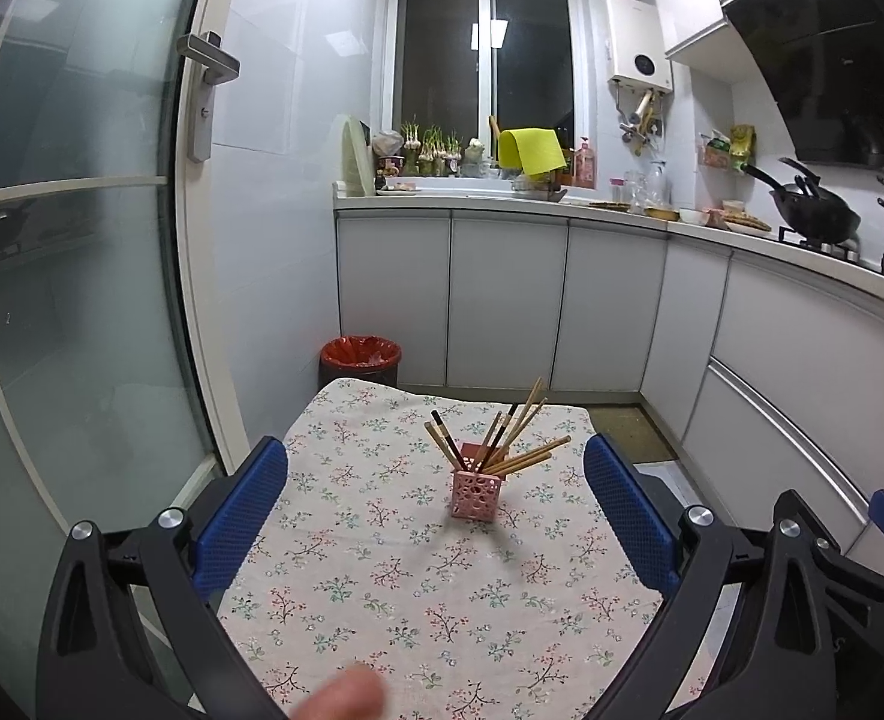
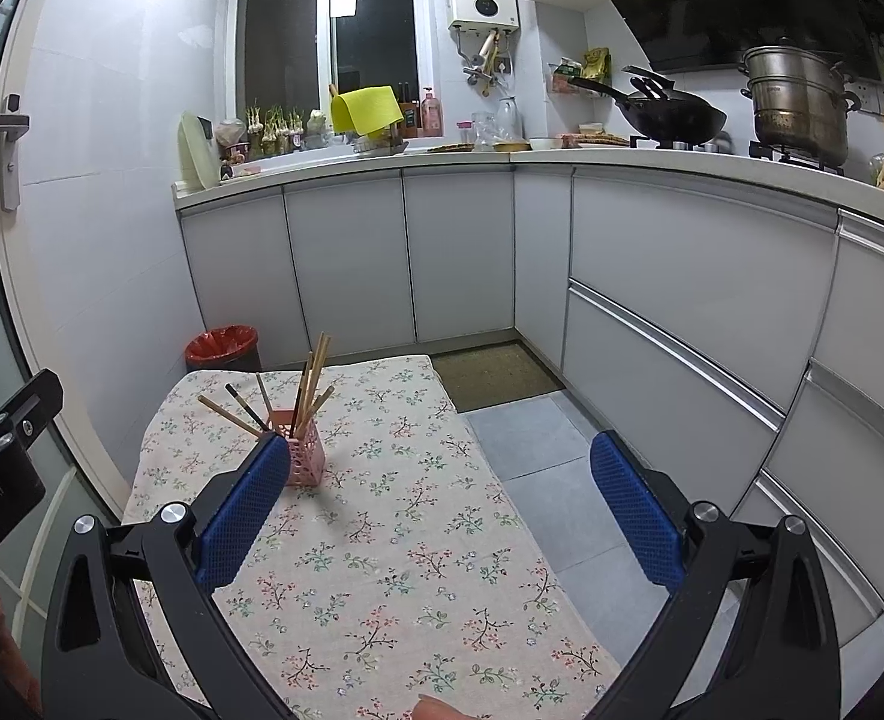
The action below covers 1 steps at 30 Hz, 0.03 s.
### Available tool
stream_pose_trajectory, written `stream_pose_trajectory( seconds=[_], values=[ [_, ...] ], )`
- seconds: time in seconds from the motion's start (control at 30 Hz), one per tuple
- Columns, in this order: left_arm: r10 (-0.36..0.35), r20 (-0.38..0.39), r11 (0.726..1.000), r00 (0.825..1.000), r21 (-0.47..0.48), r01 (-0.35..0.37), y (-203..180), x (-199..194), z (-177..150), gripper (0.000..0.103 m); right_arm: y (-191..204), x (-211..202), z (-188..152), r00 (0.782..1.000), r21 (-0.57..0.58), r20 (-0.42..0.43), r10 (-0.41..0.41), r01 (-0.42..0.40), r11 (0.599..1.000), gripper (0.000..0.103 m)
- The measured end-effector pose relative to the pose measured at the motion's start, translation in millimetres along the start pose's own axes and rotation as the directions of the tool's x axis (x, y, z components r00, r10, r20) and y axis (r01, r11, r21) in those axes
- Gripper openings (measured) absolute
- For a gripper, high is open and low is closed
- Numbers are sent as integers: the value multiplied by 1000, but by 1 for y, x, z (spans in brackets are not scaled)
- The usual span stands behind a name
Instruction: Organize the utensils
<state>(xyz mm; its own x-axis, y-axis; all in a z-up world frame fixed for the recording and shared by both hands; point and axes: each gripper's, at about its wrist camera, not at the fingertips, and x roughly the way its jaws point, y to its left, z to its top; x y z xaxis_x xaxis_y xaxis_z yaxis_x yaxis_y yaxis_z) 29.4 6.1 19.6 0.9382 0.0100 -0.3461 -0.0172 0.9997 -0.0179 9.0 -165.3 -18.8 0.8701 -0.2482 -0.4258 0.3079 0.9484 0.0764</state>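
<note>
Table: a floral tablecloth (image 1: 382,588) is spread over it; it is seen below and ahead of both claws.
Cabinets: white cabinet doors (image 2: 346,258) are seen well beyond the table, under a countertop (image 2: 382,159).
Bin: a red-lined bin (image 1: 361,354) is placed on the floor past the table's far edge, ahead and slightly left of the left claw.
Left claw (image 1: 436,468): its blue pads (image 1: 244,516) are held wide apart, nothing is gripped, and it is held above the near part of the table.
Right claw (image 2: 436,462): its blue pads (image 2: 634,510) are likewise spread apart and empty, over the table's right side.
Holder: a pink perforated holder (image 1: 477,495) is stood upright on the cloth, ahead of the left claw between its pads, and just beyond the right claw's left pad.
Chopsticks: a bundle of chopsticks (image 1: 517,429) is stood in the holder, fanned outward, some dark-tipped.
</note>
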Motion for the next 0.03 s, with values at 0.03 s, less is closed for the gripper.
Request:
stream_pose_trajectory(
  seconds=[0.03],
  values=[
    [-4, -5, 1000, 1000, -1, 4, 0, 1, 0, 96, -1, 0, 0, 1000, 2, 0, 1, -1, 1000, 96]
  ],
)
